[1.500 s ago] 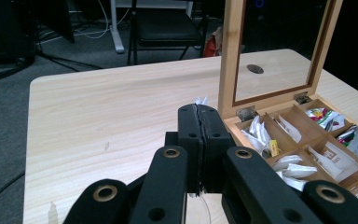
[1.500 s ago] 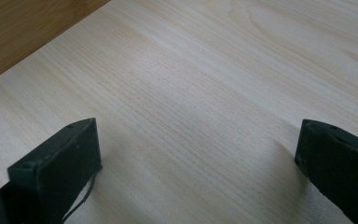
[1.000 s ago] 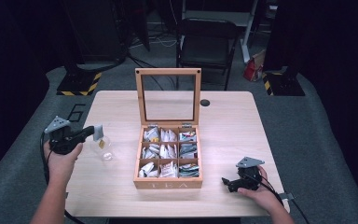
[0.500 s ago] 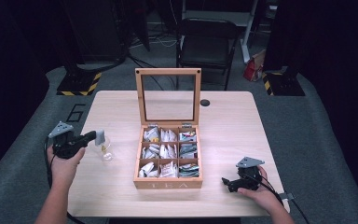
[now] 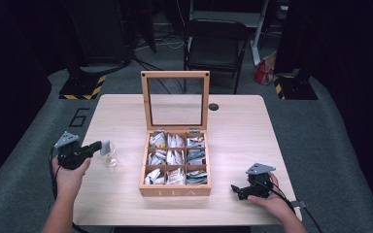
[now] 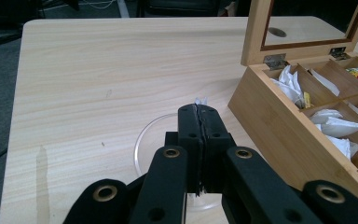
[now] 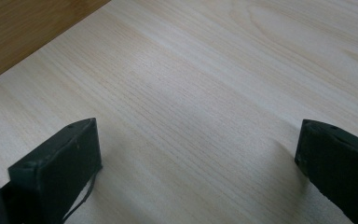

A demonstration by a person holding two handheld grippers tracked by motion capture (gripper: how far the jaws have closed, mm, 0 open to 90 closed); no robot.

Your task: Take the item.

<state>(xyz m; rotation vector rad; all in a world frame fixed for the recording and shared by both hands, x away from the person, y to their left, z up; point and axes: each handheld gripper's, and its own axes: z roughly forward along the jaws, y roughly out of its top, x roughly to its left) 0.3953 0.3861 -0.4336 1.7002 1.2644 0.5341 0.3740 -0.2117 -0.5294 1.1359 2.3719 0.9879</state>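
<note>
A wooden tea box (image 5: 175,191) stands open mid-table, its glass lid (image 5: 175,74) upright and its compartments holding tea bags (image 5: 176,156). My left gripper (image 5: 97,145) is left of the box, shut on a white tea bag (image 5: 106,147) held just above a clear glass (image 5: 110,159). In the left gripper view the jaws are pressed together on the tea bag (image 6: 200,101), over the glass rim (image 6: 141,140), with the box (image 6: 270,122) to the right. My right gripper (image 5: 235,189) rests on the table near the front right corner, open, with bare wood between its jaws (image 7: 196,154).
A dark round hole (image 5: 213,107) sits in the tabletop behind the box. A black chair (image 5: 216,46) stands beyond the far edge. The table edge (image 5: 85,145) runs close beside my left hand.
My left hand has sunk slightly toward the near edge, still holding the tea bag over the glass. The right gripper has not moved.
</note>
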